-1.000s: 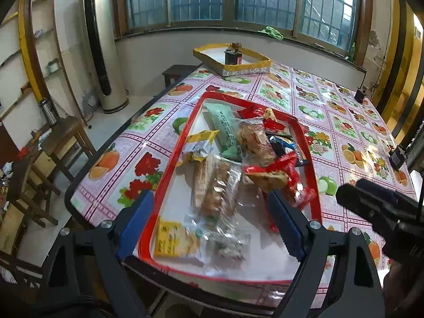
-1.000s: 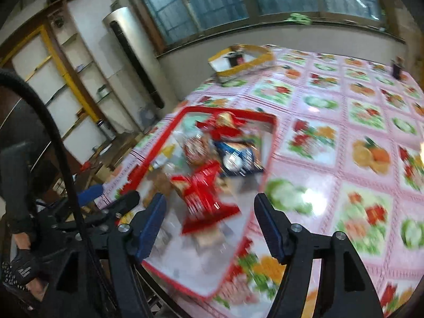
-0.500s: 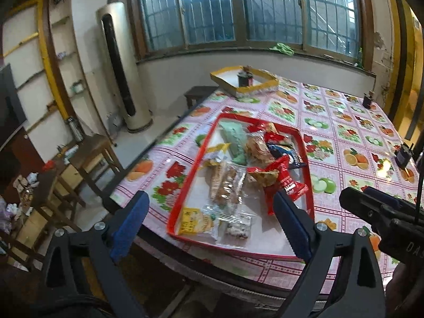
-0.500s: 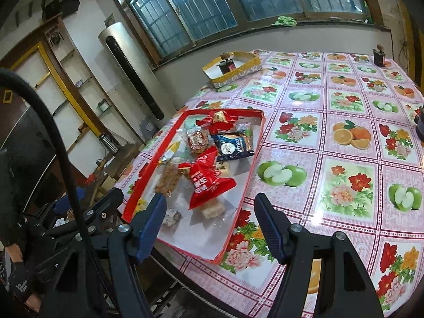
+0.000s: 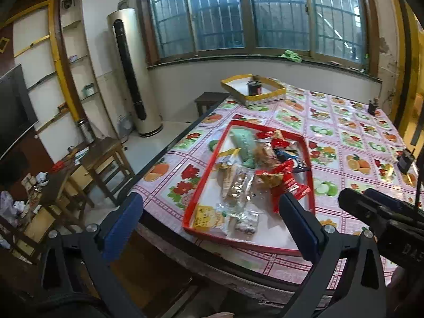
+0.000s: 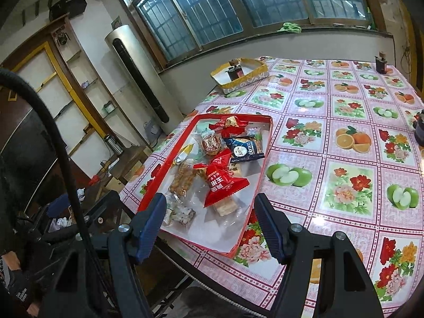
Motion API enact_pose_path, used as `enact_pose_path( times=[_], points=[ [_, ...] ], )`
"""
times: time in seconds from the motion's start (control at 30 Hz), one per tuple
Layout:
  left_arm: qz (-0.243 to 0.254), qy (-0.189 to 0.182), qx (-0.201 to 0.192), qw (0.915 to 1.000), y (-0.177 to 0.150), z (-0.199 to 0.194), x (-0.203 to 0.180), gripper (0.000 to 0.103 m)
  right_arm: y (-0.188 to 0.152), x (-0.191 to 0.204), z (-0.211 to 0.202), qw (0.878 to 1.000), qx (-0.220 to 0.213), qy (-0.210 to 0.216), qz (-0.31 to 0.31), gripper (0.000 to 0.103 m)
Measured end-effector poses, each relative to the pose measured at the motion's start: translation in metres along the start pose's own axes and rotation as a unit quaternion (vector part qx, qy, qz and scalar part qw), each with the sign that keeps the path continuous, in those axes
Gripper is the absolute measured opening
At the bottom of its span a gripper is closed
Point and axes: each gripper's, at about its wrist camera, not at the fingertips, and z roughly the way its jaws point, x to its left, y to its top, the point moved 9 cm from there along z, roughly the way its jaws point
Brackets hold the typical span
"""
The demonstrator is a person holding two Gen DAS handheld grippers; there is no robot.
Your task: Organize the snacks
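Snacks [image 6: 212, 164] are lying heaped in a red tray [image 6: 261, 175] near the table [image 6: 344, 137] edge; a red packet [image 6: 221, 181] is resting on top. Left gripper [image 5: 212, 220] and right gripper [image 6: 210, 224] are hovering short of the tray, jaws spread wide, holding nothing. A yellow box [image 6: 239, 75] is sitting farther back.

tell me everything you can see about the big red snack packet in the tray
The big red snack packet is a glossy plastic wrapper with white Chinese characters, sealed, with crimped flared ends. It lies flat and diagonal near the middle of the red-rimmed tray, resting over a clear-wrapped pale bar and overlapping neighbouring snacks. Neither tool touches it.
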Motion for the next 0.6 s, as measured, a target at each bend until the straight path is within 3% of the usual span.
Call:
enact_pose_path(
  times=[0.27,0.6],
  points=[
    [0.010,-0.012,0.012,0.9998,-0.005,0.001,-0.001,0.102,-0.002,0.001,-0.001,1.000,0.001,-0.004,0.002,0.069],
    [-0.025,-0.029,0.028,0.9989,-0.010,0.010,0.015,0.102,-0.006,0.007,0.005,0.999,0.002,-0.039,-0.024,0.069]
  ],
)
